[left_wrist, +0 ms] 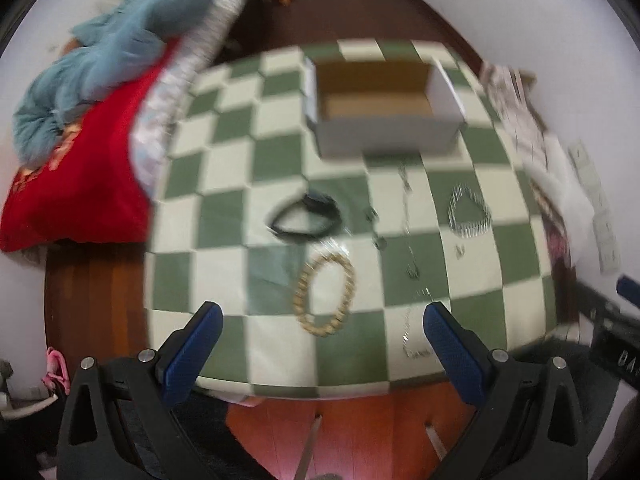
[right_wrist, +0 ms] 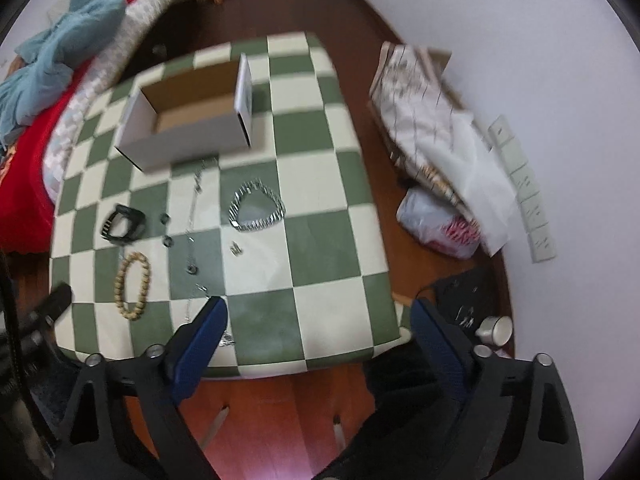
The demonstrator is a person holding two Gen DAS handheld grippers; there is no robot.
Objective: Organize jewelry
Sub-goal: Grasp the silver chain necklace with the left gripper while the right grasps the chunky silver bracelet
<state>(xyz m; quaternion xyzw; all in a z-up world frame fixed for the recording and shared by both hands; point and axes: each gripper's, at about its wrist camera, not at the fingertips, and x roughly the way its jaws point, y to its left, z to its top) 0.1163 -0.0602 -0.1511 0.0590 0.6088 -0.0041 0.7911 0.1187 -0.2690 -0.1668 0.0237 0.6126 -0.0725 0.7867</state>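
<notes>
Jewelry lies spread on a green-and-cream checked table [left_wrist: 224, 224] [right_wrist: 320, 184]. A tan bead bracelet [left_wrist: 325, 294] [right_wrist: 133, 285] is nearest the front edge. Behind it sits a black bracelet [left_wrist: 304, 220] [right_wrist: 122, 226], and a silver spiked bracelet [left_wrist: 469, 210] [right_wrist: 257, 209] lies to the right. A thin silver chain [left_wrist: 408, 248] [right_wrist: 192, 232] runs between them, with small dark earrings [right_wrist: 165, 230] beside it. An open white cardboard box [left_wrist: 384, 108] [right_wrist: 188, 120] stands at the back with nothing inside. My left gripper [left_wrist: 322, 314] hangs open above the bead bracelet. My right gripper [right_wrist: 320, 312] is open over the front right of the table, holding nothing.
A bed with a red cover [left_wrist: 80, 184] and a blue-grey blanket [left_wrist: 120, 48] borders the table's left. On the floor at the right lie patterned packages [right_wrist: 420, 120], a plastic bag [right_wrist: 440, 224] and a small metal cup [right_wrist: 496, 328]. White walls close in on the right.
</notes>
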